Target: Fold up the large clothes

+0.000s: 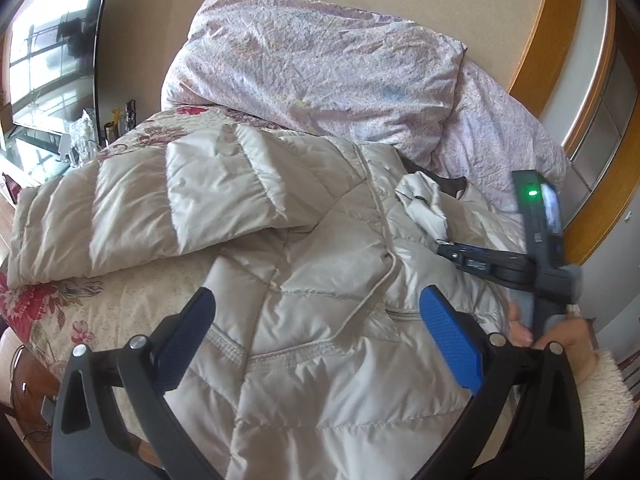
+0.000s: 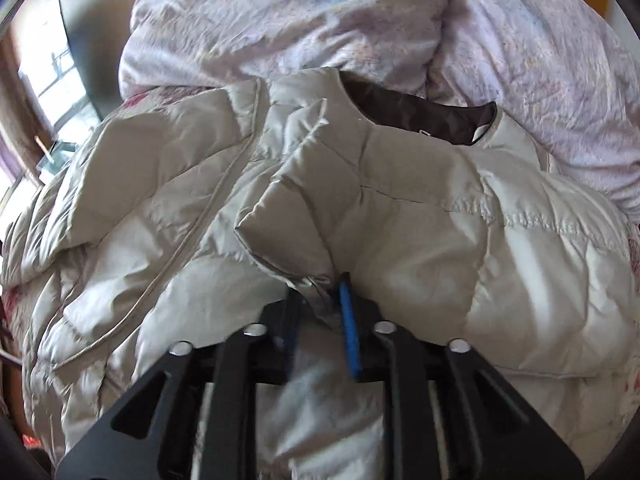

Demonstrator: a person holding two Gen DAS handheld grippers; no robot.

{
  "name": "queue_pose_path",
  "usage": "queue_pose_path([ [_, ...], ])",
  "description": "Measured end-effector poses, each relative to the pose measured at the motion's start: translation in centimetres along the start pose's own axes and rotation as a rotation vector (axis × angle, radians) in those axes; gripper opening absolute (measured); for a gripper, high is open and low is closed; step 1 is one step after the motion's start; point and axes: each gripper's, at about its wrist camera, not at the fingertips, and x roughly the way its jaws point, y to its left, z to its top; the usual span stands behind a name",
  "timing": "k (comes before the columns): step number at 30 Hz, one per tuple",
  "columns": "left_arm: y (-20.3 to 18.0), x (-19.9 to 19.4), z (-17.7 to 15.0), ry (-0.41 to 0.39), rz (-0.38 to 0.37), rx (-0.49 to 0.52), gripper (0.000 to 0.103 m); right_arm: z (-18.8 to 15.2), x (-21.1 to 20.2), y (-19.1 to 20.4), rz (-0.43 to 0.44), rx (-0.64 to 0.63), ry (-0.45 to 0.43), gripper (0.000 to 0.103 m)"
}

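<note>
A cream quilted down jacket [image 1: 320, 264] lies spread on the bed, one sleeve [image 1: 160, 204] folded across its body. My left gripper [image 1: 316, 320] is open and empty, hovering just above the jacket's lower front. My right gripper [image 2: 324, 292] is shut on a fold of the jacket [image 2: 360, 208] near the sleeve cuff; it also shows in the left wrist view [image 1: 444, 244] at the right, pinching pale fabric. The dark brown lining [image 2: 424, 116] shows at the collar.
A crumpled lilac duvet [image 1: 320, 64] is heaped behind the jacket. A floral bedspread [image 1: 52, 312] covers the bed, whose edge falls off at the left. A window [image 1: 44, 60] is at far left, a wooden headboard frame [image 1: 560, 40] at right.
</note>
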Motion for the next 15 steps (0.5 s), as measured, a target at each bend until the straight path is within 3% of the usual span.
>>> queue_pose_path([
  [2, 0.4, 0.0, 0.1, 0.002, -0.006, -0.009, 0.101, 0.0, -2.0, -1.2, 0.09, 0.055, -0.04, 0.067],
  [5, 1.4, -0.1, 0.2, 0.007, -0.034, -0.038, 0.101, 1.0, -3.9, -2.9, 0.075, 0.118, -0.127, 0.067],
  [7, 2.0, -0.3, 0.4, 0.004, -0.039, -0.053, 0.101, 1.8, -4.2, -4.7, -0.016, 0.179, -0.178, 0.067],
  [10, 3.2, -0.6, 0.7, -0.002, -0.025, -0.076, 0.101, 2.7, -2.3, -6.1, -0.142, 0.228, -0.161, 0.066],
  [12, 4.2, -0.6, 0.9, 0.006, -0.023, -0.11, 0.101, 2.8, 0.4, -6.2, -0.158, 0.234, -0.097, 0.067],
  [14, 5.4, -0.5, 1.0, 0.021, -0.024, -0.152, 0.101, 2.5, 4.3, -5.1, -0.223, 0.188, 0.0, 0.07],
  [15, 6.2, -0.4, 1.1, 0.029, -0.02, -0.178, 0.101, 2.0, 4.7, -4.5, -0.26, 0.162, -0.021, 0.07],
])
